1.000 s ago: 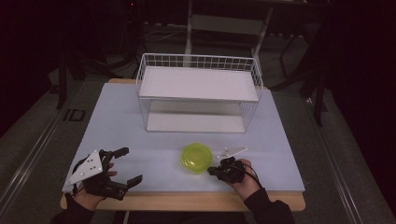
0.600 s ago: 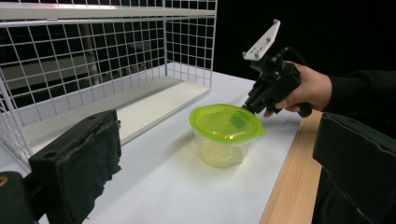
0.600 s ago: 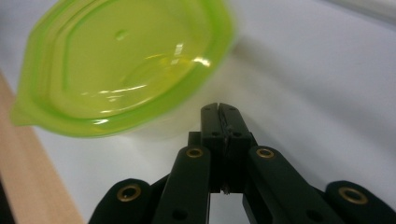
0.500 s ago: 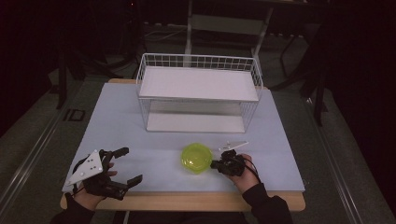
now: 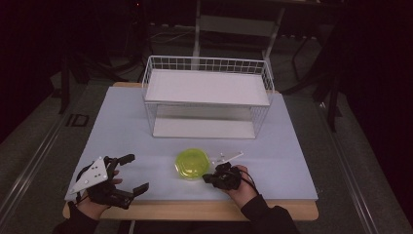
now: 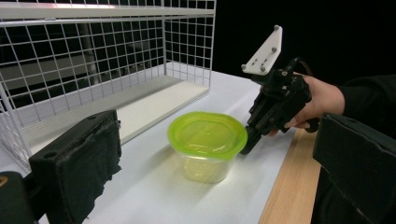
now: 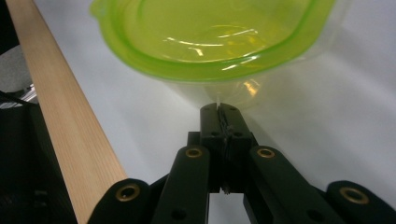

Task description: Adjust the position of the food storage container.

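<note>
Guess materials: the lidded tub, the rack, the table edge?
Tub: likely plastic, with a clear glossy body and a translucent lime-green lid that shows specular glints. Rack: looks like white-coated metal wire, a thin grid, with flat matte white shelves. Table edge: pale wood or wood-look laminate, with faint grain; its top is a matte white sheet.

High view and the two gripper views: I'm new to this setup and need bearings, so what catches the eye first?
The container with the bright green lid stands out, near the front of the white table. The right gripper, fingers shut, points at its side. Behind stands a white wire rack, and the left gripper waits open at the front left.
</note>
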